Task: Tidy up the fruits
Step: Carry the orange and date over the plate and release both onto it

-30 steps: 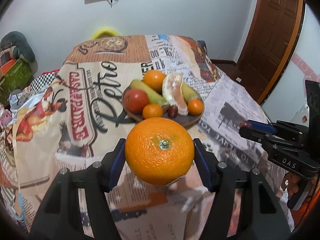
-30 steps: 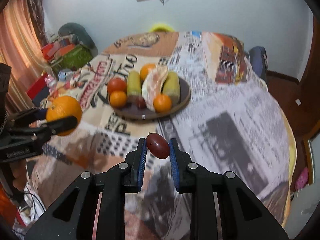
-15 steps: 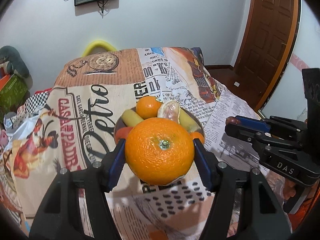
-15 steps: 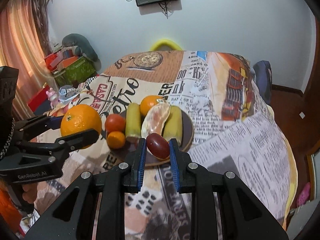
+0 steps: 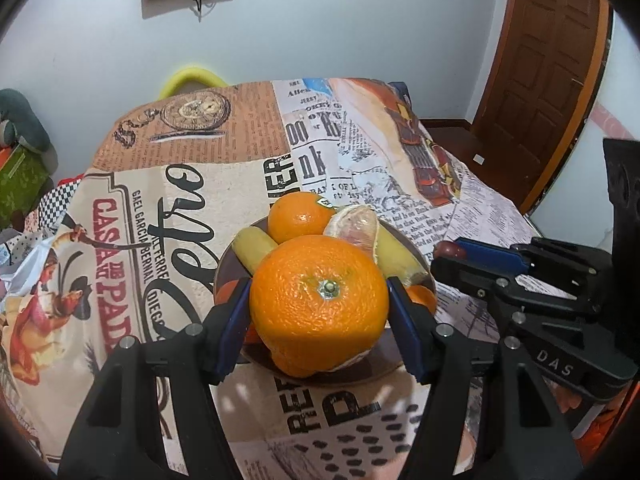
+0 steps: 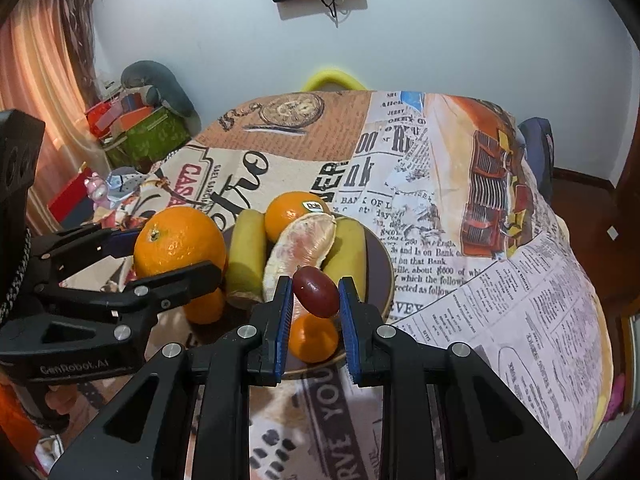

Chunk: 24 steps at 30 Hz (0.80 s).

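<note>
My left gripper [image 5: 319,304] is shut on a large orange [image 5: 320,300] and holds it just above the near-left side of a brown plate [image 5: 386,366]. That orange also shows in the right wrist view [image 6: 180,242]. My right gripper [image 6: 314,300] is shut on a dark red grape [image 6: 316,290] above the plate's near side [image 6: 382,264]. The plate holds another orange [image 6: 294,214], two yellow-green bananas [image 6: 246,246], a peeled pomelo piece [image 6: 298,246] and small tangerines [image 6: 314,340].
The plate sits on a table covered with a newspaper-print cloth [image 6: 500,300]. A yellow chair back [image 5: 192,80] stands behind the table. Boxes and a grey cushion [image 6: 156,84] lie to the far left. A wooden door [image 5: 548,60] is at the right.
Both grippers have moved forward to the plate with their fruit. The orange and the grape now hang over the plate's near part.
</note>
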Each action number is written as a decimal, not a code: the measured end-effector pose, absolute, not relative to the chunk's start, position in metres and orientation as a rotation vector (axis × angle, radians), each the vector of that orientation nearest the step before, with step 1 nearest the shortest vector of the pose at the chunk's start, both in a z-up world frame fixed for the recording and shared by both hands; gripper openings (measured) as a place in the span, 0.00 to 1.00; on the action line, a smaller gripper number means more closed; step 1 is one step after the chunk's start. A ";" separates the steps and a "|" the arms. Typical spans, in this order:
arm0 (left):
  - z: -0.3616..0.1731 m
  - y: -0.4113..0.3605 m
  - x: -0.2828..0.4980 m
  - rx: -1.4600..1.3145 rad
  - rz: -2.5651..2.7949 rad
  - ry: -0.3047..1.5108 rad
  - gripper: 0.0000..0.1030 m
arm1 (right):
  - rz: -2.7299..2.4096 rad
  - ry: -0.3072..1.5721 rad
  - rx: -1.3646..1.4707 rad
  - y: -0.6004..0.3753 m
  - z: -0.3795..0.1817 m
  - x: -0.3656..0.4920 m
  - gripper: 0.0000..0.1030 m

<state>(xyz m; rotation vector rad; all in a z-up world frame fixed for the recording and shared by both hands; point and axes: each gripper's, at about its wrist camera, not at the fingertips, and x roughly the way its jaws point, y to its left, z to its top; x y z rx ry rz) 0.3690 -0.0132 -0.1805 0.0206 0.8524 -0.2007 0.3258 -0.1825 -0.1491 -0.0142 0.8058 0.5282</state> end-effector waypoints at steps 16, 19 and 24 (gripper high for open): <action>-0.194 -0.010 0.393 0.014 -0.184 0.892 0.64 | 0.547 0.840 -0.061 -0.169 -0.169 0.339 0.21; -0.192 -0.009 0.391 -0.013 -0.199 0.892 0.67 | 0.543 0.837 -0.085 -0.168 -0.170 0.338 0.21; -0.184 -0.003 0.388 -0.020 -0.181 0.861 0.67 | 0.535 0.849 -0.115 -0.166 -0.173 0.337 0.21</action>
